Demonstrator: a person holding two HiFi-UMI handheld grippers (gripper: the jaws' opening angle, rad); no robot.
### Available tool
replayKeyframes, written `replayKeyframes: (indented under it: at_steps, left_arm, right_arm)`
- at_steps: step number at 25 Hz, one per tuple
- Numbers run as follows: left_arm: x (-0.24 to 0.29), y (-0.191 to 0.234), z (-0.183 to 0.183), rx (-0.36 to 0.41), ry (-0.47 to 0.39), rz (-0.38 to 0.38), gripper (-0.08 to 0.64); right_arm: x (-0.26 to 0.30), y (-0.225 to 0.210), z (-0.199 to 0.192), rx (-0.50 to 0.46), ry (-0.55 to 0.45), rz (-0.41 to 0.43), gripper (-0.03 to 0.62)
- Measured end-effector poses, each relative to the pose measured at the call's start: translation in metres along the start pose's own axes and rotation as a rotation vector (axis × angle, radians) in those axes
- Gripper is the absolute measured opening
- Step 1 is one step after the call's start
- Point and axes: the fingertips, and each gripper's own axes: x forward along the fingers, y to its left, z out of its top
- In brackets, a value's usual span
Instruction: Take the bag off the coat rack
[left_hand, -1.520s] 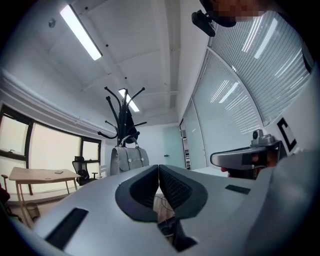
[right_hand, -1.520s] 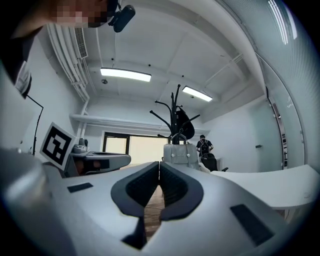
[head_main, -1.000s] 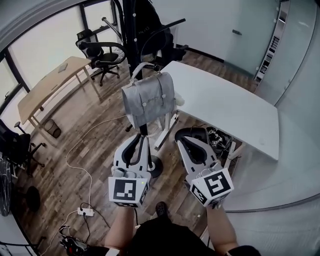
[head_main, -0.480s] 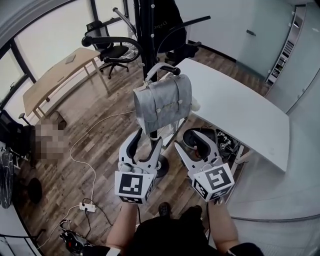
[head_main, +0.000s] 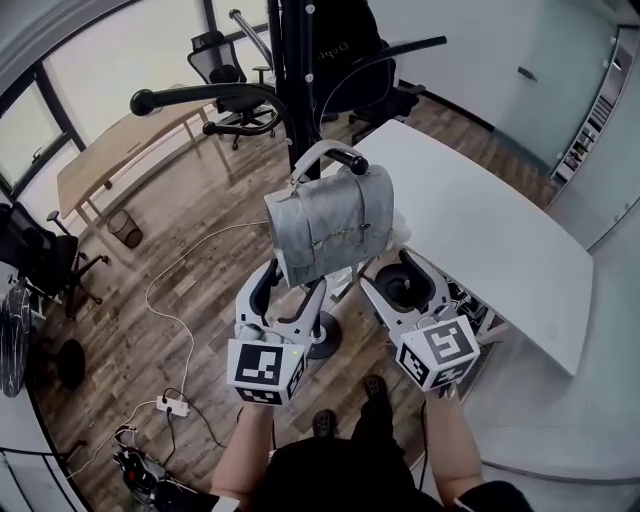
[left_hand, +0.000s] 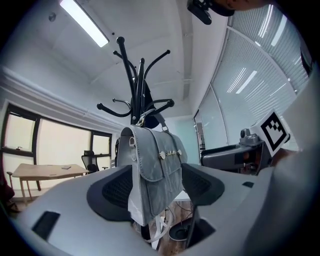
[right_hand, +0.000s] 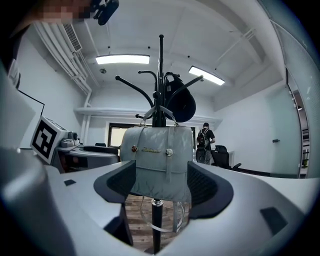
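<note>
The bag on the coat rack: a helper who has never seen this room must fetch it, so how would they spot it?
Find the black coat rack beside the white table. A handbag hangs by its top handle from one of its lower hooks. It is light grey with a front flap, unlike the black item hung higher up.

The left gripper (head_main: 290, 290) and right gripper (head_main: 404, 282) point forward side by side, jaws opening, with the bag (head_main: 330, 225) between each pair, ungripped.
</note>
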Motion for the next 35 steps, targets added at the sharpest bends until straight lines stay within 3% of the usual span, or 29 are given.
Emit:
replayKeyframes:
  at_steps: [4,9,19,24,35]
  left_arm:
    - [0.021,0.006,-0.001,-0.012,0.015,0.006,0.34]
    - [0.045,0.005,-0.001,-0.053,0.023,0.033,0.354]
    - [0.049,0.014,-0.011,-0.088,0.028,0.139,0.356]
    - [0.051,0.015,-0.01,-0.091,0.028,0.195,0.356]
    - [0.052,0.015,-0.008,-0.084,0.037,0.342,0.351]
  right_arm:
    - [0.019,-0.023,-0.001,-0.003,0.004,0.043,0.321]
    - [0.046,-0.038,0.002,-0.015,0.026,0.161,0.325]
    - [0.077,-0.015,-0.008,-0.048,0.039,0.414,0.326]
    - [0.087,-0.015,-0.011,-0.025,0.042,0.471,0.325]
    - [0.093,-0.018,-0.007,-0.081,0.049,0.505,0.31]
